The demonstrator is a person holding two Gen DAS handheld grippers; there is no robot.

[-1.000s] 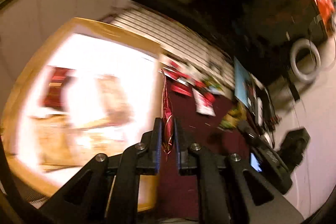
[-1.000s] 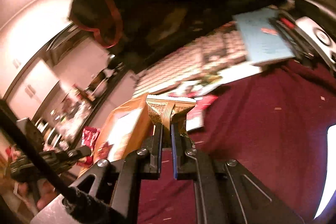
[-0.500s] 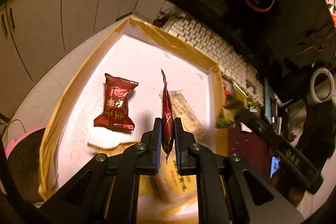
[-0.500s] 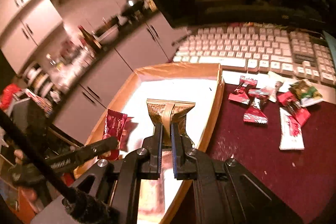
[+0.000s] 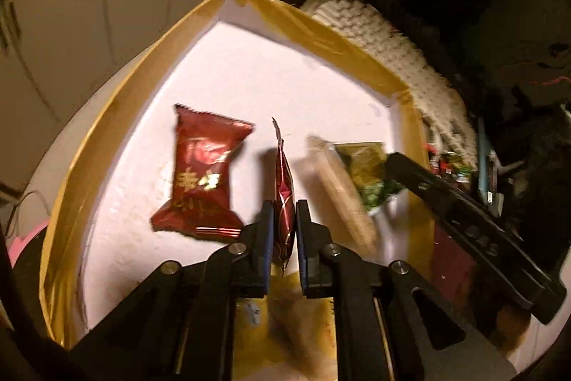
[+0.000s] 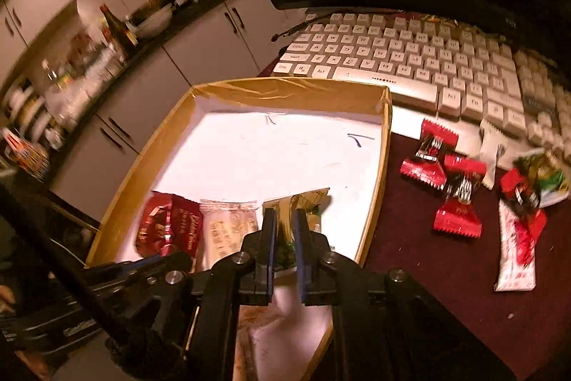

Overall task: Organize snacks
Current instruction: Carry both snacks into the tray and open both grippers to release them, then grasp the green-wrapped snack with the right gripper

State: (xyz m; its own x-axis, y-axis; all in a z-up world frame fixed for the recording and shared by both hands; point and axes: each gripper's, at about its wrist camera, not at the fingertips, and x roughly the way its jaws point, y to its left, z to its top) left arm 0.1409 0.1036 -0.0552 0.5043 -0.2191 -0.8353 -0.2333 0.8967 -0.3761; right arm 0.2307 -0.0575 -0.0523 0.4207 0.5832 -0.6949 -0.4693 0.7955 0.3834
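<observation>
A shallow cardboard box (image 5: 117,102) with a white floor lies under both grippers; it also shows in the right wrist view (image 6: 374,174). My left gripper (image 5: 284,213) is shut on a dark red snack packet (image 5: 283,188), held edge-on above the box floor. A second dark red packet (image 5: 203,177) lies flat in the box to its left. A beige bar (image 5: 342,191) lies to its right. My right gripper (image 6: 284,220) is low in the box, shut on a gold and green packet (image 6: 303,200). In the right wrist view a red packet (image 6: 167,227) and a beige packet (image 6: 228,231) lie beside it.
Several loose red, white and green snacks (image 6: 453,188) lie on the dark red cloth (image 6: 446,274) right of the box. A white keyboard (image 6: 410,59) sits behind them. Kitchen cabinets (image 6: 200,52) stand beyond the table's left edge.
Both grippers have swung from the cloth over the box and dropped lower into it, each still holding its packet. The right gripper's gold packet now sits near the box floor.
</observation>
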